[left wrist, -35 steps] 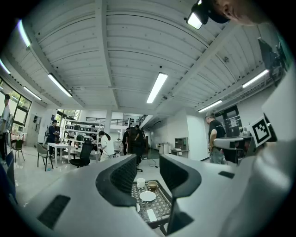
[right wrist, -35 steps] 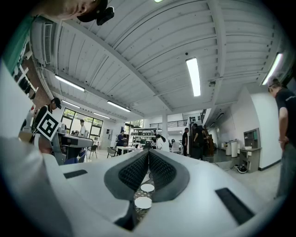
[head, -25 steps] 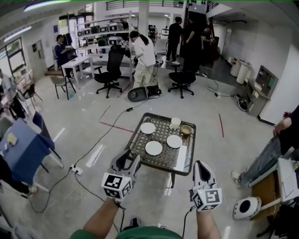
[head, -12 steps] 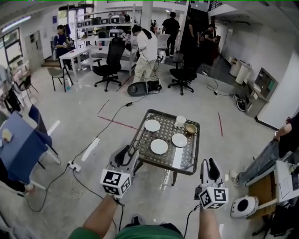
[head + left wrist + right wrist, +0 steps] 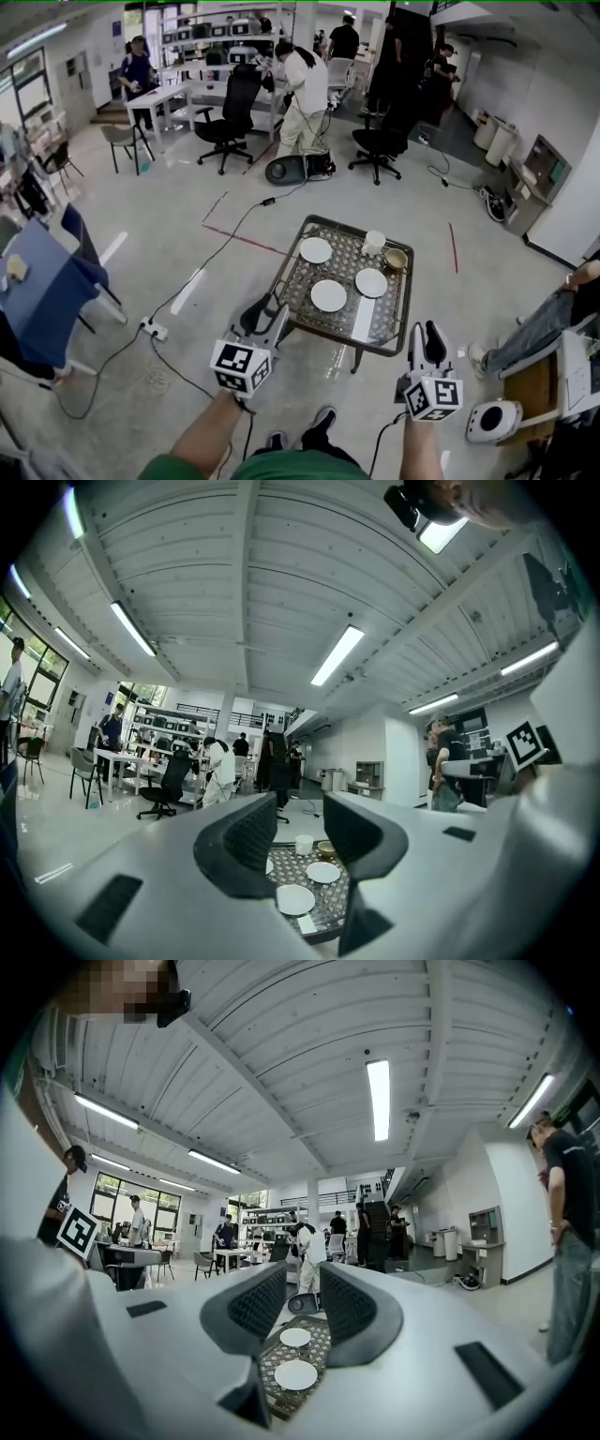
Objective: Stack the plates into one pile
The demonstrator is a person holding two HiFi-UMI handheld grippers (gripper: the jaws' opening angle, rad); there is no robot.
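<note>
- 2 claws are held level, both well short of the table (image 5: 345, 265). My left gripper (image 5: 266, 312) has its jaws wide apart with nothing between them, only the table showing through the gap.
- 3 white plates lie flat and apart from each other on the patterned top: the far-left plate (image 5: 315, 250), the middle plate (image 5: 328, 295) nearest me, and the right plate (image 5: 371, 282).
- They look like glazed ceramic to me: stiff, smooth, probably slippery, easy to chip and with some weight. I judge the safest hold is a pinch across the near rim, 1 jaw above and 1 below, and each should be set down gently on the next.
- Past them, a white cup (image 5: 374, 243) and a tan bowl (image 5: 397, 259) sit near the table's far-right corner; I'd keep clear of both.
- My right gripper (image 5: 428, 330) has just been opening its jaws; they stand parted and hold nothing.
</note>
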